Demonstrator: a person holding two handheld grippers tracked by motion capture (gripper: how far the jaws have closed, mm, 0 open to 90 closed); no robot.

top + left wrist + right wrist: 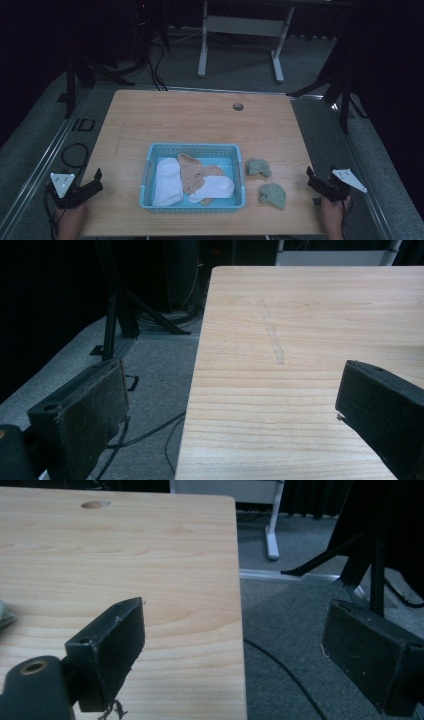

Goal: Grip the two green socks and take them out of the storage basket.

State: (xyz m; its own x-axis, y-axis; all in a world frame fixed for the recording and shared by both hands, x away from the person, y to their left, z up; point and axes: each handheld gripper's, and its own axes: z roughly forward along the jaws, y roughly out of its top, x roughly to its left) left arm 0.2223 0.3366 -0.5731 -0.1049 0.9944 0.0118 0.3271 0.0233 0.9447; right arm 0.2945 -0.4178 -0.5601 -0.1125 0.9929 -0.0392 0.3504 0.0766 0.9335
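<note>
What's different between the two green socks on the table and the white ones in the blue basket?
The two green socks lie on the bare table, right of the basket; the white socks lie inside it. The green ones are bunched into small lumps; the white ones lie longer and flatter. A tan sock partly overlaps the white ones, while nothing touches the green pair. Neither gripper holds any.

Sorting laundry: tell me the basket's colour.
The basket is light blue, clearest in the high view.
</note>
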